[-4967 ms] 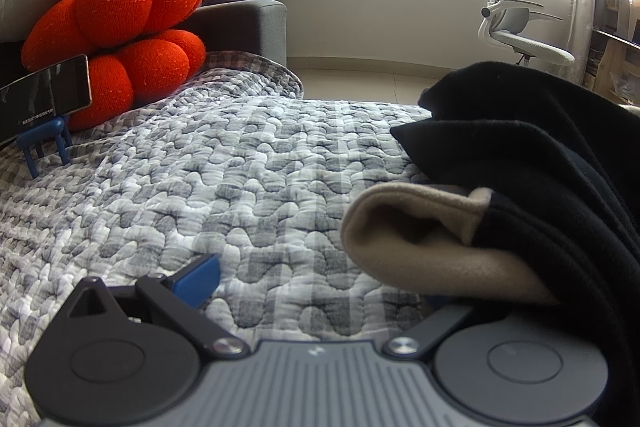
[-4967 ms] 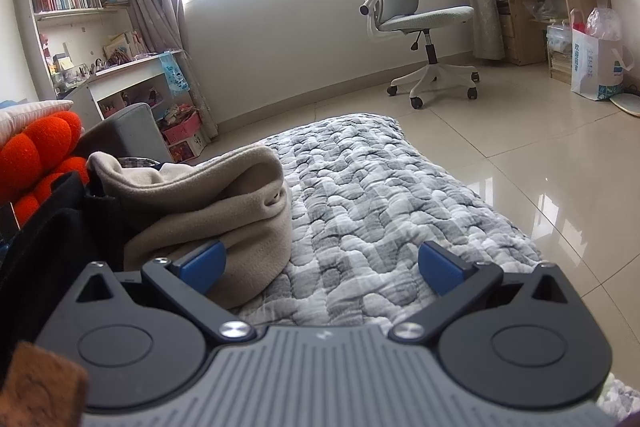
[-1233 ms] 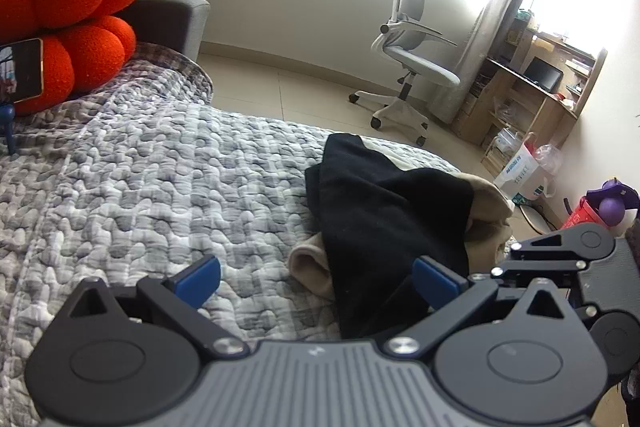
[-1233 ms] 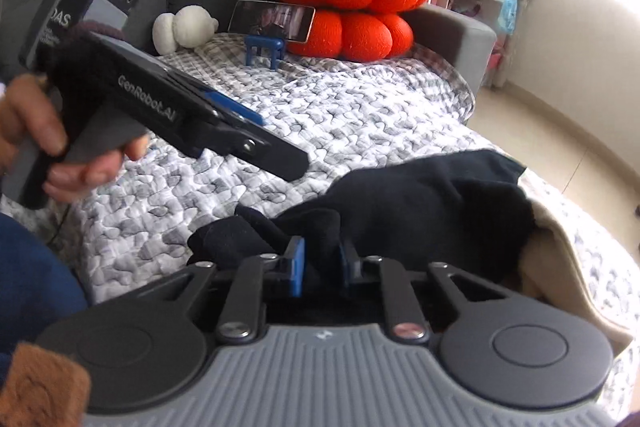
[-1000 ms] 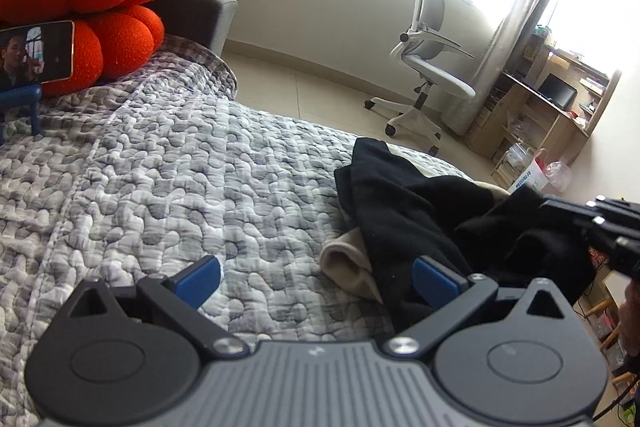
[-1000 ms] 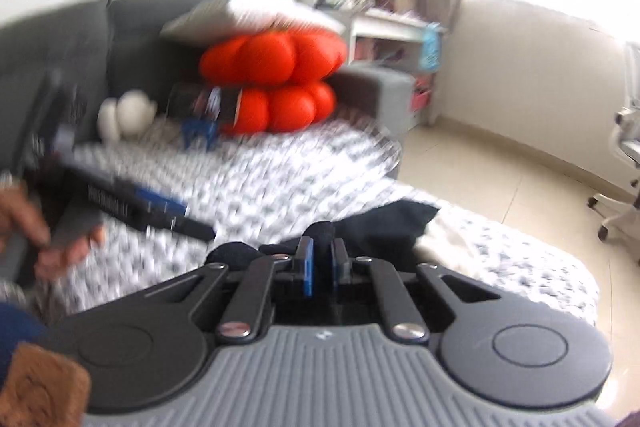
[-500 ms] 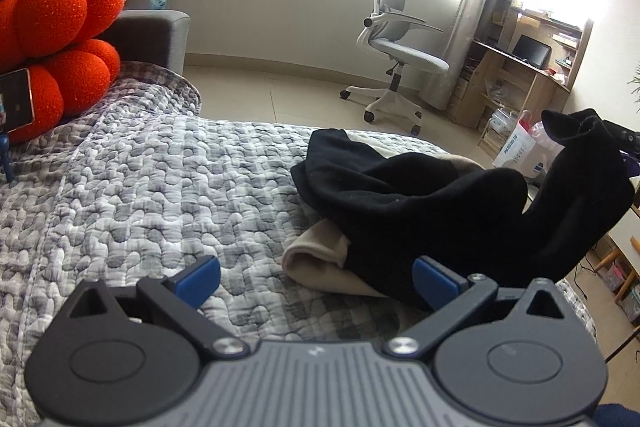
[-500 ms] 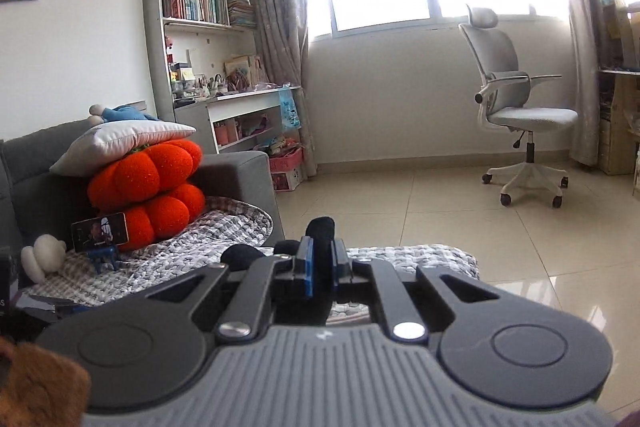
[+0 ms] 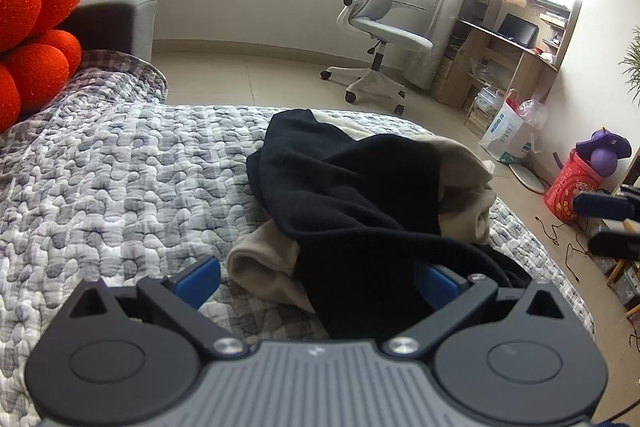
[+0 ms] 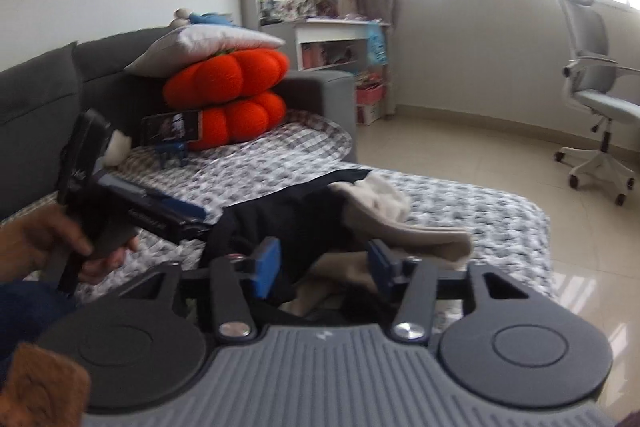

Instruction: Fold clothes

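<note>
A black garment (image 9: 352,195) lies crumpled over a beige garment (image 9: 264,263) on the grey-and-white quilt (image 9: 120,167). My left gripper (image 9: 318,281) is open, its blue pads on either side of the black cloth's near edge. In the right wrist view the right gripper (image 10: 324,267) is open just short of the black garment (image 10: 296,219) and the beige garment (image 10: 400,223), gripping nothing. A hand holds the left gripper (image 10: 198,223) at the pile's left edge. The right gripper (image 9: 588,225) shows at the far right of the left wrist view.
Orange cushions (image 10: 228,87) under a white pillow and a phone on a blue stand (image 10: 170,129) sit at the sofa end. Past the bed edge are tiled floor, an office chair (image 9: 380,27), a white bag (image 9: 506,135) and a red bucket (image 9: 572,187).
The right gripper, shut on the black garment and holding it up half a second ago, has opened. The black cloth now lies back on the pile. The left gripper has moved closer to it.
</note>
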Action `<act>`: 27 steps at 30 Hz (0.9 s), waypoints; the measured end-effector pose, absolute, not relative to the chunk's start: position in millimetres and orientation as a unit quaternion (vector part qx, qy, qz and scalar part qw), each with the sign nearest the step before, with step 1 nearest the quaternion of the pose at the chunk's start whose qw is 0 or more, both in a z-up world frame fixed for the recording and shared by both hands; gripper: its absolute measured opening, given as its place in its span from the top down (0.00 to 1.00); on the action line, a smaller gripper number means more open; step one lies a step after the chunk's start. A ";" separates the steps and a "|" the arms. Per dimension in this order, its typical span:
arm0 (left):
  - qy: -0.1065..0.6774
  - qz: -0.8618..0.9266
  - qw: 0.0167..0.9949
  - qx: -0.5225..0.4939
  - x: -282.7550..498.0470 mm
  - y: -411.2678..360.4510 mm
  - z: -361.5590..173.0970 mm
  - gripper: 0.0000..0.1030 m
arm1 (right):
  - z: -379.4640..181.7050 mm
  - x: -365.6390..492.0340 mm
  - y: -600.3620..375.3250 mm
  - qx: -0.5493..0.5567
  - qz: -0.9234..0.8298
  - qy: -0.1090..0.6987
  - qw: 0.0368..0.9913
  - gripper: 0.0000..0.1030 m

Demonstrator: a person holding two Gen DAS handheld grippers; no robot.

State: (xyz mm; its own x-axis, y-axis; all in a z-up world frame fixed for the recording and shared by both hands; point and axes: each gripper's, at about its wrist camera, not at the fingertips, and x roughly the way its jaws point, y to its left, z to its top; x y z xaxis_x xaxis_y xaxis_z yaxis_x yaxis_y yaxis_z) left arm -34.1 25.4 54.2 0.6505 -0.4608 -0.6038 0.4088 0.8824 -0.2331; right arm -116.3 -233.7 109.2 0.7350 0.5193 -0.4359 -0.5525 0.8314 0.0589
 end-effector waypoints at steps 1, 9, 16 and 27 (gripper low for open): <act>0.344 -0.241 0.907 -0.042 -31.6 24.5 54.4 0.01 | 107.5 -113.8 -220.9 -0.048 0.310 0.222 0.923 0.40; 0.347 -0.228 0.907 -0.075 -29.8 43.1 53.1 0.02 | 99.8 -81.7 -171.8 -0.112 0.328 0.246 0.905 0.92; 0.346 -0.218 0.909 -0.085 -36.7 65.5 53.7 0.02 | 121.6 -84.5 -213.5 -0.095 0.211 0.210 0.950 0.91; 0.340 -0.237 0.907 -0.077 -32.2 40.7 62.4 0.02 | 118.3 -128.1 -305.2 -0.010 0.063 0.211 0.975 0.91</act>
